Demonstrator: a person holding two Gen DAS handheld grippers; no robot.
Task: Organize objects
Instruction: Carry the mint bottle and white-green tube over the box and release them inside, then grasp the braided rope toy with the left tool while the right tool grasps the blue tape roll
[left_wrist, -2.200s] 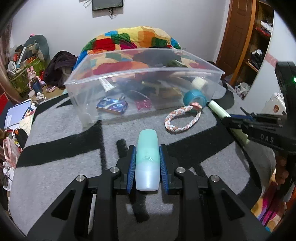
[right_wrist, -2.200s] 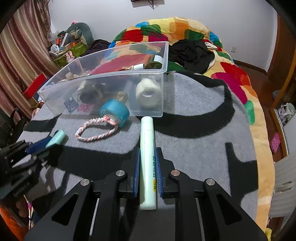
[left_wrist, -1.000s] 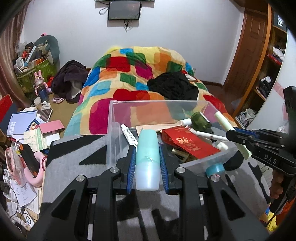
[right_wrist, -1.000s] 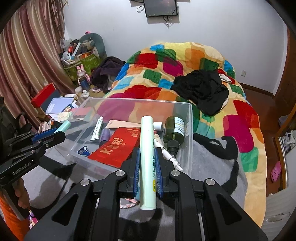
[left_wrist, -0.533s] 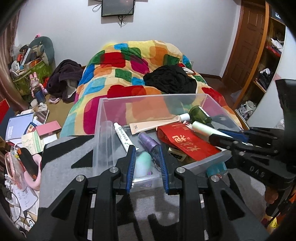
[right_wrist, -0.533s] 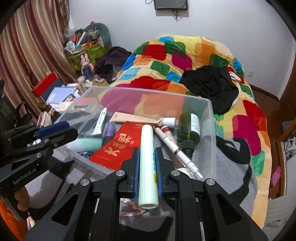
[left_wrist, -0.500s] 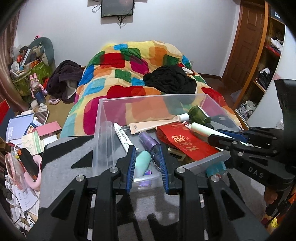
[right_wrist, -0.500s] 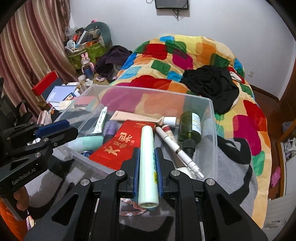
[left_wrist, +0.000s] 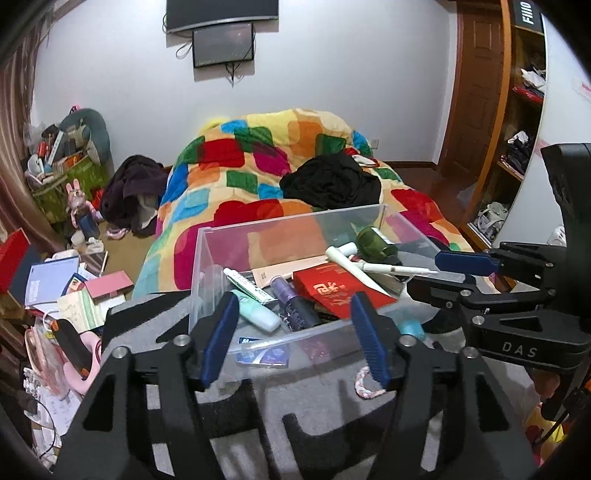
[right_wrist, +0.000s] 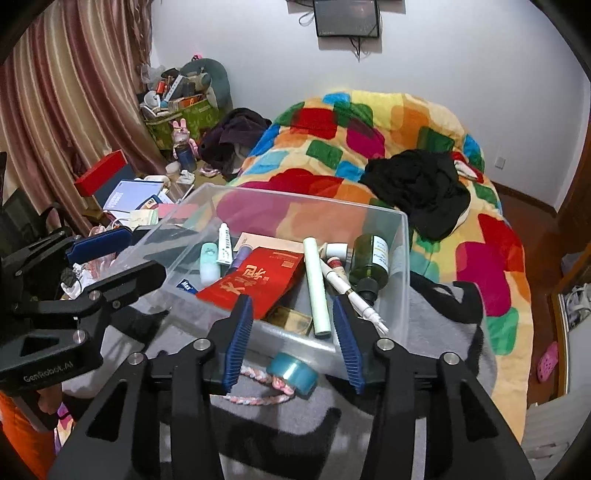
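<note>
The clear, hard-walled bin (right_wrist: 402, 258) sits on a grey fleece blanket (right_wrist: 436, 314) and is heaped with loose items. The left gripper (left_wrist: 295, 336) and right gripper (right_wrist: 293, 341) hang above its near wall, jaws just opened and empty. The smooth pale-green tube (right_wrist: 316, 288) lies atop the red packet (right_wrist: 255, 282), its end near the wall; it may roll. The rounded mint bottle (left_wrist: 256, 314) lies inside. A braided rope (right_wrist: 258, 398) and glossy tape roll (right_wrist: 291, 373) remain outside, so a careless reach could nudge the bin.

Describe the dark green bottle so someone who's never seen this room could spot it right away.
Find the clear plastic bin on the grey blanket before the colourful bed. The dark green bottle lies on its side against the bin's right wall, black cap toward the camera. Only it is dark glass, with a white label.
</note>
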